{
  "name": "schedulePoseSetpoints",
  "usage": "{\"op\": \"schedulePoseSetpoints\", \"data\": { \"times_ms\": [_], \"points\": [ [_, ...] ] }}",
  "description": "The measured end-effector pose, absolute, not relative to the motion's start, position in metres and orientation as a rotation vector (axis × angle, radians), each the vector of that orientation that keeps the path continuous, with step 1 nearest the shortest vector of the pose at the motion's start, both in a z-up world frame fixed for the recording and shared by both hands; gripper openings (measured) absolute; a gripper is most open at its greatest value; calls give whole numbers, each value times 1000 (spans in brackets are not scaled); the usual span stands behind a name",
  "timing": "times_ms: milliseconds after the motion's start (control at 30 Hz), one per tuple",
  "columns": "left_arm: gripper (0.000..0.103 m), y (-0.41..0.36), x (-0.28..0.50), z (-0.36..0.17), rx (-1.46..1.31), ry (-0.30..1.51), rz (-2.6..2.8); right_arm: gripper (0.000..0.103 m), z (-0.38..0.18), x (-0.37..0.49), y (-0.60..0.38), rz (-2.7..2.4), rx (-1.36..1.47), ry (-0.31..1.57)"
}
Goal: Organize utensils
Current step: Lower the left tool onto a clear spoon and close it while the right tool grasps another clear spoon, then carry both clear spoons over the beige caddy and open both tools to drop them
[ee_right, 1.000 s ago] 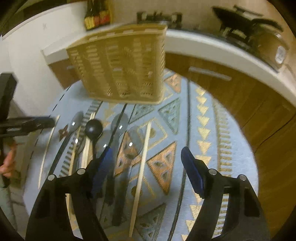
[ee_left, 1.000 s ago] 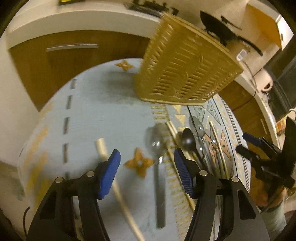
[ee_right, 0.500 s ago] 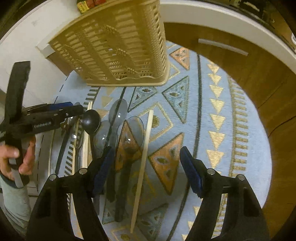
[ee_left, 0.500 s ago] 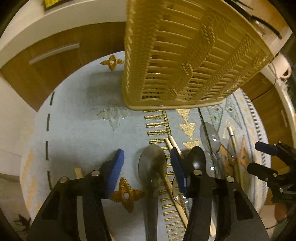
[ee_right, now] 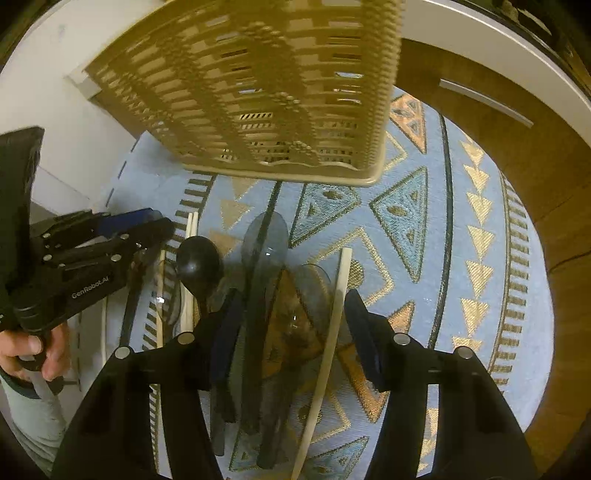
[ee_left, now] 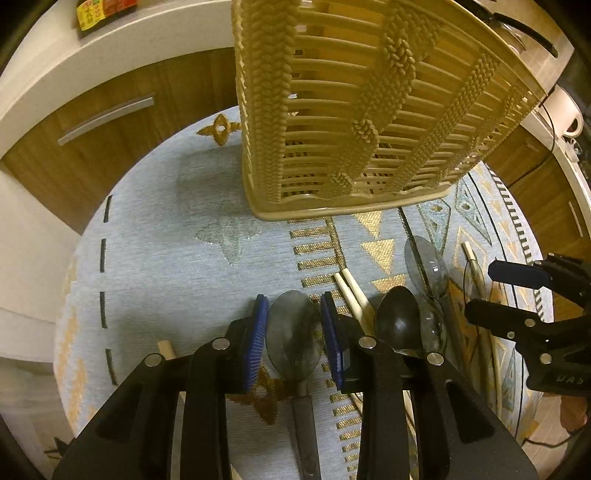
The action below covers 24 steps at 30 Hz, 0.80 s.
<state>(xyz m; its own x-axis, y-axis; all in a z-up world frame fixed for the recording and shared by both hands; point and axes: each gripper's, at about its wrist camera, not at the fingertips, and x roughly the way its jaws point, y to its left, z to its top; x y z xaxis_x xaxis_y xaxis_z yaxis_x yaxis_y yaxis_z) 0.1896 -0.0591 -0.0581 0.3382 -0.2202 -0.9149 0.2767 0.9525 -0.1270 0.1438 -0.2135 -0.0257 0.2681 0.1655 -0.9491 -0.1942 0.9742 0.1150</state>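
Observation:
Several spoons and chopsticks lie on a round patterned cloth [ee_left: 159, 258] in front of a woven tan basket [ee_left: 369, 110]. My left gripper [ee_left: 293, 328] is low over a translucent grey spoon [ee_left: 293, 336], its blue pads on either side of the bowl, narrowly open. A black spoon [ee_left: 397, 317] and a chopstick pair [ee_left: 352, 291] lie just right of it. My right gripper [ee_right: 291, 321] is open, straddling clear spoons [ee_right: 264, 240] and a single chopstick [ee_right: 332, 321]. The left gripper also shows in the right wrist view [ee_right: 147, 225].
The basket [ee_right: 258, 92] stands at the far side of the cloth. Wooden cabinet fronts with a metal handle [ee_left: 105, 120] and a white counter surround the table. Another chopstick [ee_left: 166, 349] lies left of my left gripper. Bottles [ee_left: 103, 11] sit on the counter.
Both grippers have moved forward and down toward the utensils. The left jaws have narrowed around the grey spoon's bowl. The right gripper now straddles the clear spoons and chopstick.

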Motion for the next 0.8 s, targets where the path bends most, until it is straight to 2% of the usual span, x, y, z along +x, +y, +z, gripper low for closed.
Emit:
{"op": "schedulePoseSetpoints", "data": {
  "times_ms": [167, 233, 267, 367, 567, 800],
  "points": [
    [27, -54, 187, -58, 40, 1178, -339, 48, -45, 145, -200, 216, -58, 1301],
    [27, -54, 186, -57, 39, 1175, -346, 41, -46, 146, -196, 204, -84, 1294],
    [27, -54, 185, -57, 40, 1172, -347, 35, -46, 147, -195, 203, -92, 1294],
    [27, -54, 185, -55, 38, 1165, -351, 31, -47, 147, -194, 192, -116, 1294],
    [27, -47, 173, -42, 31, 1102, -369, 29, -49, 142, -192, 210, -118, 1276],
    [27, -29, 144, 8, -20, 950, -451, 29, -13, 104, -192, 310, -94, 1118]
  ]
}}
